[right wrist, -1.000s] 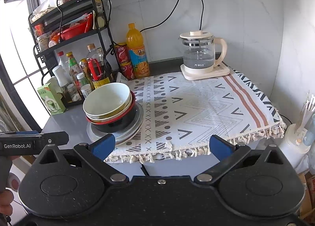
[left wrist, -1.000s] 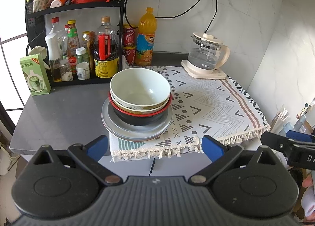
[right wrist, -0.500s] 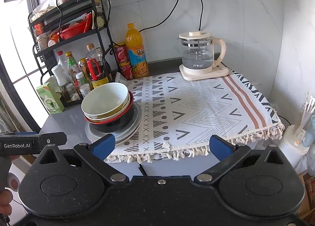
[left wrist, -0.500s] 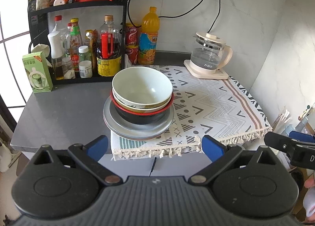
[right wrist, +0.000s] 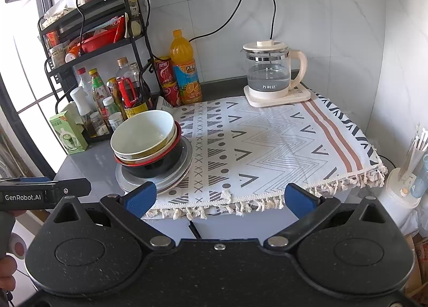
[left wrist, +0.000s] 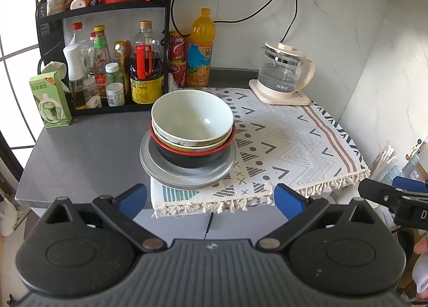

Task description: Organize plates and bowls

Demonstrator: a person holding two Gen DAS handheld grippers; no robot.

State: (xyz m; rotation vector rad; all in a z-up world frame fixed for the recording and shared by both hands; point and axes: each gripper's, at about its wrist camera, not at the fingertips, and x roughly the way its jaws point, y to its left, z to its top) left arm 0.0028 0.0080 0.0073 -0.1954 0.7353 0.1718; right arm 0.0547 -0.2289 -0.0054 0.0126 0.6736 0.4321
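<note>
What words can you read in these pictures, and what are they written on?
"GenRobot.AI": side of the left gripper.
"D": cut-off letter on the right gripper.
Kettle, orange bottle, red cans, green box: Chinese print, too small to read.
Sauce bottles: labels blurred.

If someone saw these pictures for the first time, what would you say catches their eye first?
Most likely the stack of bowls, a white one nested on top of a red-rimmed black one, standing on grey plates at the left edge of the patterned cloth. Next, the glass kettle at the back right corner, and the orange juice bottle beside the crowded black rack. Both grippers, left and right, hang open before the counter.
</note>
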